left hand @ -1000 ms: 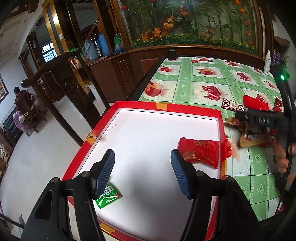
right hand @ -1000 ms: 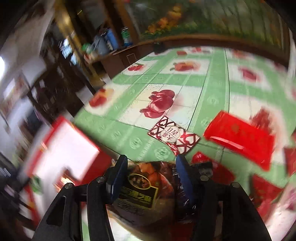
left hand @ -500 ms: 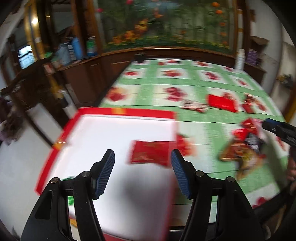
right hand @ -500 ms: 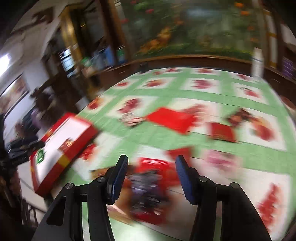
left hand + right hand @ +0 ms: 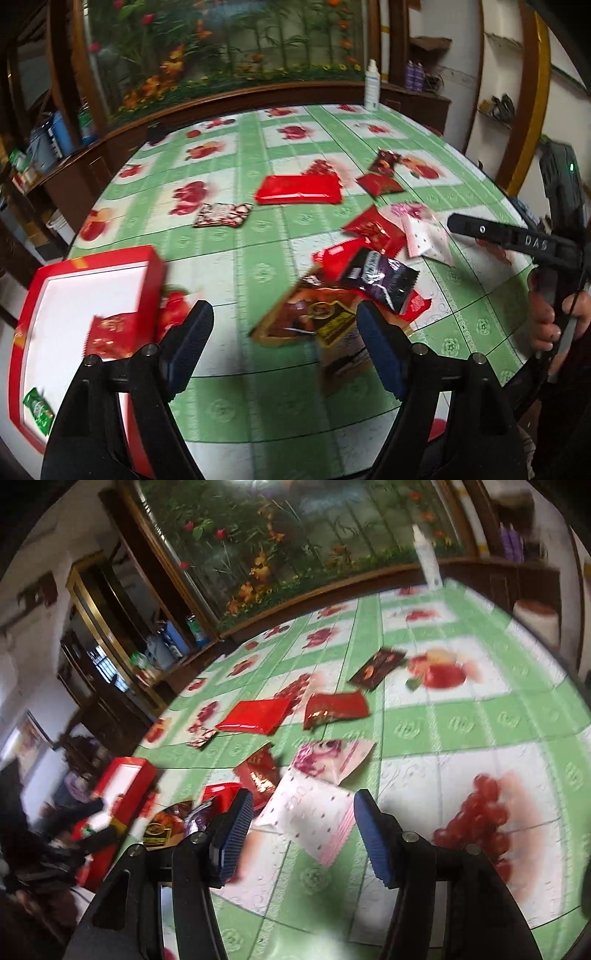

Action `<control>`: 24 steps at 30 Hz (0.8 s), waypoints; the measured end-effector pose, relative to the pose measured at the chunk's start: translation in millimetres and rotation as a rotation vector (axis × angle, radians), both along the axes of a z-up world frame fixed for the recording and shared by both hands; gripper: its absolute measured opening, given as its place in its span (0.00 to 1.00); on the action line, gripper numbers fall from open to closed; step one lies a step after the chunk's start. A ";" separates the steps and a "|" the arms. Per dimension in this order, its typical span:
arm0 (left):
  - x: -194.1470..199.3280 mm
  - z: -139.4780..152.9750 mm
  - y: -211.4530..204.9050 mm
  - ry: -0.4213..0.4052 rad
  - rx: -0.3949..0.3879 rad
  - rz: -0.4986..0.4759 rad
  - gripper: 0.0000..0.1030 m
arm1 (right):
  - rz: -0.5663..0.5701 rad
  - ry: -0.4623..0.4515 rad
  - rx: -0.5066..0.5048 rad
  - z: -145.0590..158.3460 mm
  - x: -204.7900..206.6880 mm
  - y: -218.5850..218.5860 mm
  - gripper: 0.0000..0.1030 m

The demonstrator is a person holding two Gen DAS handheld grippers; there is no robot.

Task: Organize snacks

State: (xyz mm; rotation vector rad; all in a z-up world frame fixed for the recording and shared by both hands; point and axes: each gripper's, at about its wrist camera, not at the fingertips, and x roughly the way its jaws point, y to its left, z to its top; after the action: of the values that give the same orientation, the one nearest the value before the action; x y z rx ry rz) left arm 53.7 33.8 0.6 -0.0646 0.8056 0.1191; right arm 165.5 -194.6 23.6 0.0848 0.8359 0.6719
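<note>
Both tongs, left tongs (image 5: 284, 347) and right tongs (image 5: 303, 834), have just been opening and hold nothing; the light, crinkly, slippery snack packets (image 5: 369, 277) near the bench's near edge are best pinched by a flat sealed edge.

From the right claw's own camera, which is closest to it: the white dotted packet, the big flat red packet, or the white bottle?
1. White dotted packet, between the claw's fingers.
2. Big flat red packet, mid-table, left.
3. White bottle, far edge.

We see a green fruit-print tablecloth (image 5: 258, 236), dark wooden cabinets (image 5: 85, 173), a floral mural (image 5: 295, 535) and white wall shelves (image 5: 495, 114).
</note>
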 end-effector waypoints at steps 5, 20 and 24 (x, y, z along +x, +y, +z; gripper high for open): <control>5.2 -9.4 -9.8 0.026 -0.054 -0.028 0.77 | 0.020 0.026 0.008 -3.9 -0.9 1.7 0.65; 8.5 -35.4 21.6 0.145 -0.012 0.100 0.81 | 0.040 0.056 -0.012 -11.5 -5.0 8.8 0.66; -2.6 -36.0 37.1 0.138 -0.044 0.129 0.81 | 0.051 0.039 -0.011 -9.3 -9.3 12.6 0.67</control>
State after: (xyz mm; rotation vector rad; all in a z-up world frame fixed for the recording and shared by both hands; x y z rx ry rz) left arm 51.0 71.0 -35.4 -0.1513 0.9416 0.2295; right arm 156.1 -181.9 14.2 0.0671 0.8816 0.7155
